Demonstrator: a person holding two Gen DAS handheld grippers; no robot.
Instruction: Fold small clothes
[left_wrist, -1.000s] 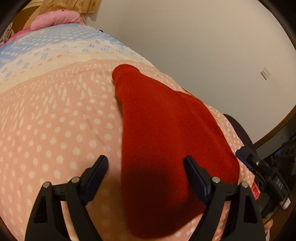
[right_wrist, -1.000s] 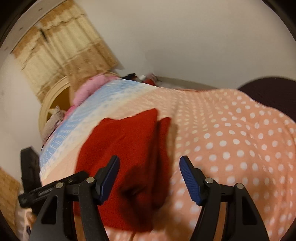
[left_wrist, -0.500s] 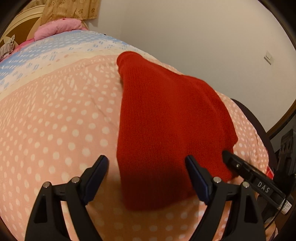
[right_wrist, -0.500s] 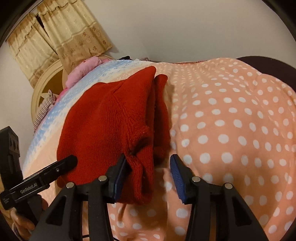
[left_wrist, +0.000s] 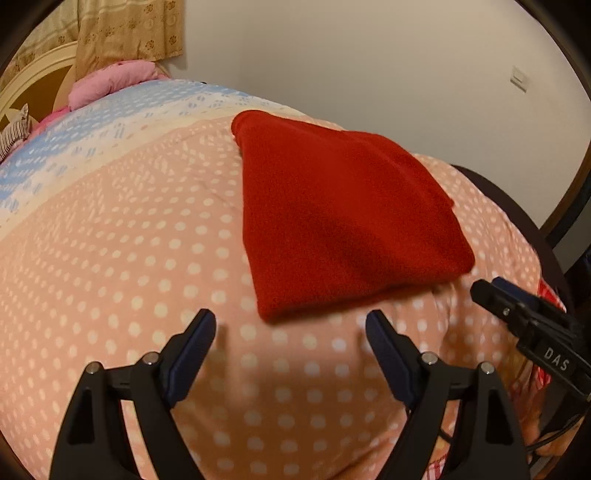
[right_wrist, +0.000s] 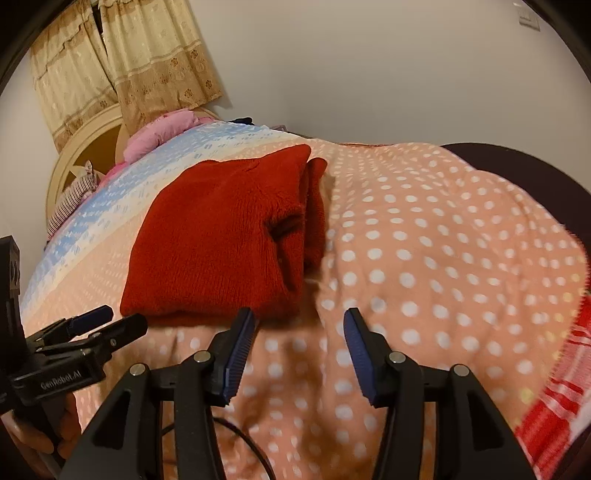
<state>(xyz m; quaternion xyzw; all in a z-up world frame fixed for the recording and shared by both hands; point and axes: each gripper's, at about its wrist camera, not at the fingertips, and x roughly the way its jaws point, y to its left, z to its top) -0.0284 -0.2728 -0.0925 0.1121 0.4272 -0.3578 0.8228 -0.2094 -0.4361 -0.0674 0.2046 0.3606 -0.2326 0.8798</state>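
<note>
red sweater (left_wrist: 343, 229): folded into a chunky bundle, lying flat on the polka-dot blanket (left_wrist: 122, 258). In the right wrist view you can see the layers stacked along its right edge, with a rolled bit poking out beside the main fold.

left gripper (left_wrist: 291, 326): fingers spread wide, nothing between them, just blanket underneath. It sits just short of the sweater's near edge, not touching it.

right gripper (right_wrist: 299, 328): jaws partway apart and they've just been opening up a bit, with nothing between them. The left fingertip is right by the sweater's near right corner, but I can't tell if it actually brushes the knit.

each gripper in the other's camera: the right one pokes in from the right edge of the left wrist view, near the sweater's near right corner. The left one shows up at the lower left of the right wrist view, with a hand (right_wrist: 55, 428) wrapped around its handle.

blanket: peach with white dots up front, turning cream and then blue further back.

background stuff: pink pillow (right_wrist: 162, 129) at the far end of the bed, beige curtain (right_wrist: 147, 62) behind it, plain wall (left_wrist: 369, 66).
</note>
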